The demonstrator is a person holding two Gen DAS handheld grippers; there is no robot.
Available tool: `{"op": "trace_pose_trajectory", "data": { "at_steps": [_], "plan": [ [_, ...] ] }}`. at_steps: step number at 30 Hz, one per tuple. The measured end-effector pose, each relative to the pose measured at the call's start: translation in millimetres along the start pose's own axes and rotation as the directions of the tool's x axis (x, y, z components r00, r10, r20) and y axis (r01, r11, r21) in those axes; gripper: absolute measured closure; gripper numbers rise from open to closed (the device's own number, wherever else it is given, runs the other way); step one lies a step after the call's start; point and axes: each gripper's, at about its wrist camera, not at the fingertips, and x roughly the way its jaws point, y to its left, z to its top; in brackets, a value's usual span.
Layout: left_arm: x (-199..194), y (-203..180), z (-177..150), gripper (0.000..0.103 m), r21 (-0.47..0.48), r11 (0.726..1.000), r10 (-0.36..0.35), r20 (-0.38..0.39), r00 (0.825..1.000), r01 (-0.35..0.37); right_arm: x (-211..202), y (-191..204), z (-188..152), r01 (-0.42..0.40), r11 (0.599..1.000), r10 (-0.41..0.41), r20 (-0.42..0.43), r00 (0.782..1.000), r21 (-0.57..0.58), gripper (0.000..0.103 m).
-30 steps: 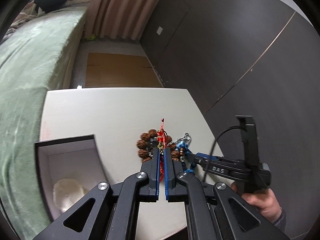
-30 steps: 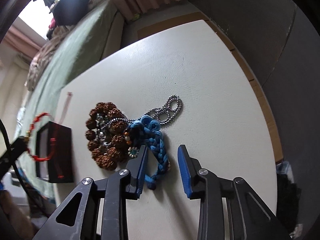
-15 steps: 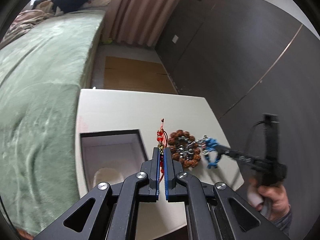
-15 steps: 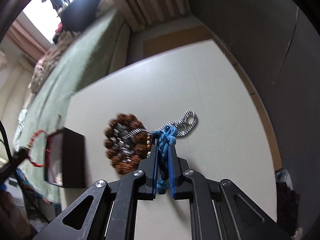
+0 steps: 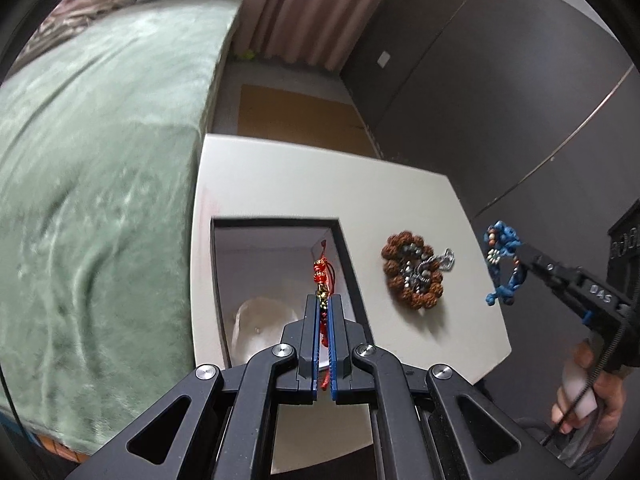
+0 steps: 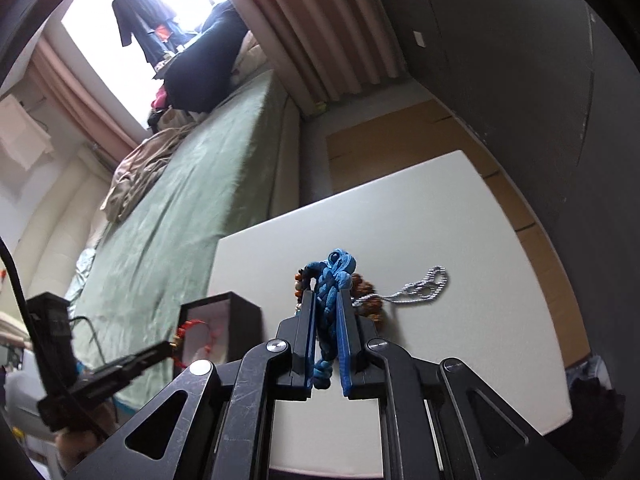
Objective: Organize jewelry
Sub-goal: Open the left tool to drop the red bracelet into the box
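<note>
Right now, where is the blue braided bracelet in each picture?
Left wrist view: the blue braided bracelet hangs at the far right, clamped in the right gripper, off the white table.
Right wrist view: the bracelet is at bottom centre, pinched between the blue pads.
Shared landmark: the brown bead bracelet on the table, partly hidden behind the fingers in the right wrist view.

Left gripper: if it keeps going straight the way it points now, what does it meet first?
Probably the open black jewelry box: the left gripper, shut on the red charm, points down into its white interior near the right wall. Depth is unclear.
</note>
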Motion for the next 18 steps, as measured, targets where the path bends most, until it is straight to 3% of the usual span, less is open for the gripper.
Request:
{"op": "trace_pose_trajectory", "data": {
  "at_steps": [2,6,7,14,18],
  "plan": [
    [5.5,2.3,-0.9,0.1,-0.011,1.0,-0.016,-0.022,1.0,0.016,4.9,7.9,-0.7,-0.008,1.0,0.008,-0.005,1.0,-0.007,0.092],
    [15.3,8.5,1.6,0.099,-0.004,0.993,0.117,-0.049,0.992,-0.117,16.6,19.9,-2.5,-0.047,0.999,0.047,-0.024,0.999,-0.012,0.092],
    [15.6,11.4,3.1,0.099,-0.01,0.992,0.123,-0.053,0.991,-0.123,18.7,22.2,-3.0,-0.06,0.998,0.06,-0.028,0.998,-0.011,0.092],
    [-5.1,26.8,12.0,0.095,-0.07,0.992,0.107,0.016,0.994,-0.105,34.8,52.4,-12.2,-0.207,0.978,0.204,-0.075,0.976,-0.035,0.092],
    [-21.5,35.0,16.3,0.095,-0.103,0.989,0.113,0.075,0.991,-0.105,48.7,71.5,-18.7,-0.253,0.966,0.246,-0.108,0.963,-0.052,0.092]
  ]
}}
